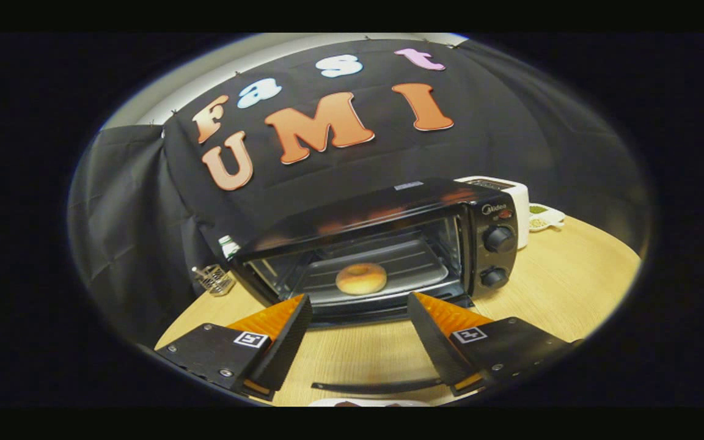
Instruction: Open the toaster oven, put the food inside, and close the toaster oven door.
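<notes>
Toaster oven (pixel 388 244): being kept on the wooden tabletop (pixel 572 287), toward its far edge, door (pixel 376 386) lowered flat. Food, a bagel (pixel 361 278): being carried on the tray (pixel 416 269) inside the oven. Gripper (pixel 359 311): fingers being held wide apart above the door, nothing being grasped, bagel lying beyond them.

I can't identify the small white dish's (pixel 546 218) contents at two o'clock; a white appliance (pixel 514 201) sits half-hidden behind the toaster oven (pixel 388 244).
</notes>
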